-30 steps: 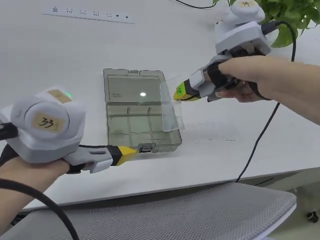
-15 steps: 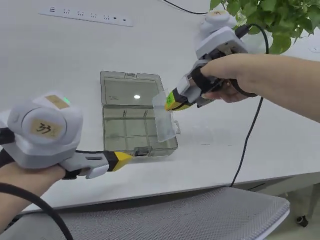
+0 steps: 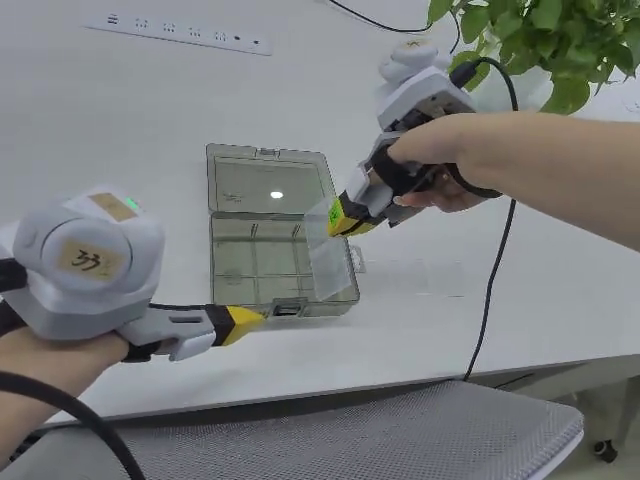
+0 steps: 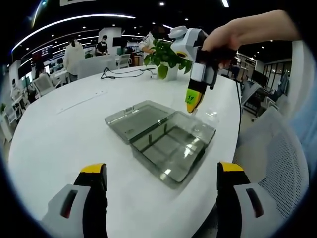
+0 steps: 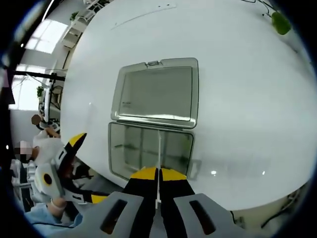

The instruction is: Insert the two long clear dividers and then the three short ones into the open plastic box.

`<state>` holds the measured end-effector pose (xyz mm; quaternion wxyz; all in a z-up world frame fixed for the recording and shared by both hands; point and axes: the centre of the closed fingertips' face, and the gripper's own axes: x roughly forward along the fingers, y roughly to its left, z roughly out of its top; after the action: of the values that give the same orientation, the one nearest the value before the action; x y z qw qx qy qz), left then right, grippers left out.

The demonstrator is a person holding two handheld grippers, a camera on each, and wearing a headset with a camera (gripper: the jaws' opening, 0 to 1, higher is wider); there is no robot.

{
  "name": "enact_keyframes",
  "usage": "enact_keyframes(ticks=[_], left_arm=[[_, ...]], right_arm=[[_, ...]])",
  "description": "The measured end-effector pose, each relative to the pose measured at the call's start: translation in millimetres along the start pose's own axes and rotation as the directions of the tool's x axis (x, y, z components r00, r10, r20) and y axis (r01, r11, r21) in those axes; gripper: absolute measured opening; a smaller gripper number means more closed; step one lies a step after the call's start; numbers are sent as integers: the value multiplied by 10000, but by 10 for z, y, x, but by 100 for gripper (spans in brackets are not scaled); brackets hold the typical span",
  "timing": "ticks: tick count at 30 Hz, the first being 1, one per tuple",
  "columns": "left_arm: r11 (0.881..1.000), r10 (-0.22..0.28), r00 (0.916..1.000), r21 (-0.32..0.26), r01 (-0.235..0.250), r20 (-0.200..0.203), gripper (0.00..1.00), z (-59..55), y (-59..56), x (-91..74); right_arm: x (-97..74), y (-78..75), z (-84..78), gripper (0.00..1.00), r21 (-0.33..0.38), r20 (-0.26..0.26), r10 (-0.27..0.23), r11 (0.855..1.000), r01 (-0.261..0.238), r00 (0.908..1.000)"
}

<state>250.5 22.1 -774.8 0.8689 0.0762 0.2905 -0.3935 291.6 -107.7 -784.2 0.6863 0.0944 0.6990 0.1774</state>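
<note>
Jaws of the right gripper (image 3: 335, 222) are closed on a clear divider (image 3: 328, 262) held tilted over the open plastic box (image 3: 222, 290), the left gripper (image 4: 162, 171) is spread empty, and insertion of that divider is judged pending.

White workbench (image 3: 120, 150) | smoky open plastic box (image 3: 268, 183) at centre, lid laid flat toward 12 o'clock | white power strip (image 3: 190, 36) at 11 o'clock | potted plant (image 3: 540, 40) at 1 o'clock | clear dividers (image 3: 420, 275) flat, just beside box at its 3 o'clock

power strip (image 3: 190, 33) | leafy plant (image 3: 560, 40) | mesh chair (image 3: 400, 430) | white table (image 3: 100, 125)
</note>
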Motion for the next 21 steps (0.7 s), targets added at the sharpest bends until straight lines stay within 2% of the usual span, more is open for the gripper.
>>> enact_keyframes(ticks=[5, 10, 21], left_arm=[[10000, -5, 10000, -43, 5, -18, 93, -18, 6, 6], [10000, -5, 10000, -85, 4, -51, 93, -39, 4, 12], [10000, 17, 10000, -86, -18, -90, 93, -60, 23, 14]], right_arm=[[38, -48, 42, 2, -141, -132, -212, 9997, 210, 9997], [57, -52, 80, 2, -148, -167, -174, 9997, 171, 9997], [130, 9, 4, 2, -150, -288, -161, 9998, 157, 9995]])
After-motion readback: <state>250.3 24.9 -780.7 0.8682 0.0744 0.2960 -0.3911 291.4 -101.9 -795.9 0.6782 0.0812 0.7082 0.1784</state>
